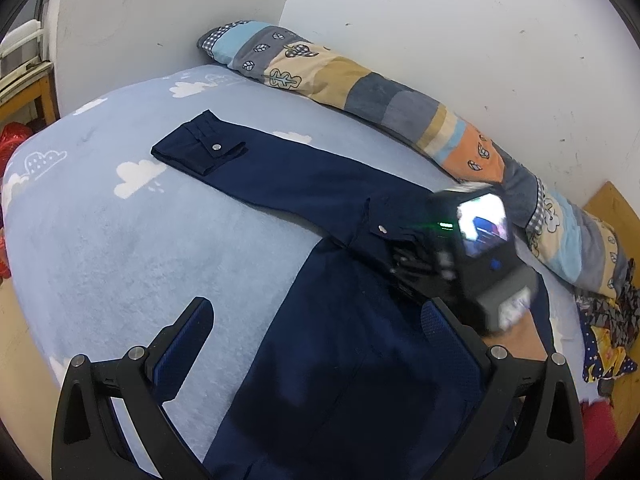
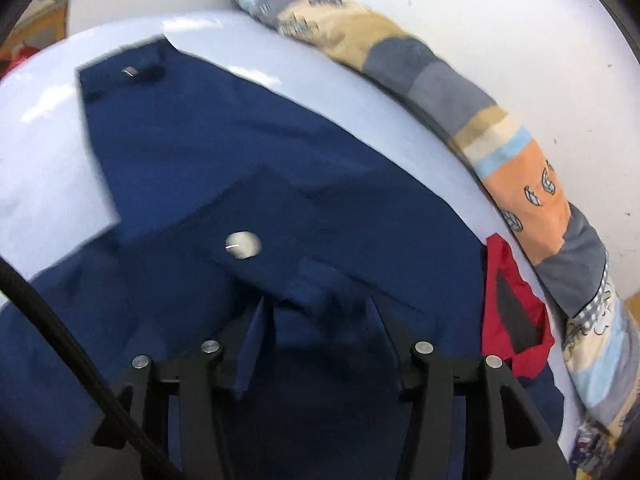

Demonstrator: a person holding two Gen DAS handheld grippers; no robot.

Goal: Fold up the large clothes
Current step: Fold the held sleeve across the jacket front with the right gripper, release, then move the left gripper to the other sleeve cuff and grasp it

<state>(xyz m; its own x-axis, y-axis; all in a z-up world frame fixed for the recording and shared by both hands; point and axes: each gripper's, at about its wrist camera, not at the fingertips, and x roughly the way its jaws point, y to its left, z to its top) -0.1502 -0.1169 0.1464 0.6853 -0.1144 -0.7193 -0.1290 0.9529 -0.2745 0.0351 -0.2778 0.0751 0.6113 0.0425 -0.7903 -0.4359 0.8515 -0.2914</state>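
Observation:
A navy jacket (image 1: 352, 360) lies flat on a light blue cloud-print bed sheet (image 1: 100, 240). One sleeve (image 1: 280, 172) stretches up-left and ends in a snap cuff (image 1: 200, 148). My left gripper (image 1: 316, 320) is open and wide, one finger over the sheet and the other over the jacket's body. The right gripper (image 1: 404, 264), blurred, is down on the jacket beside a second snap tab. In the right wrist view the right gripper (image 2: 316, 320) has its fingers apart, with a folded cuff edge (image 2: 312, 296) lying loose between them, just below a snap button (image 2: 242, 245).
A long patchwork bolster (image 1: 360, 80) runs along the white wall (image 1: 480, 20) behind the bed. A red cloth (image 2: 508, 308) lies beside the jacket and patterned clothes (image 1: 608, 328) are heaped at the right. Wooden furniture (image 1: 24, 92) stands at the far left. A black cable (image 2: 60, 332) crosses the right wrist view.

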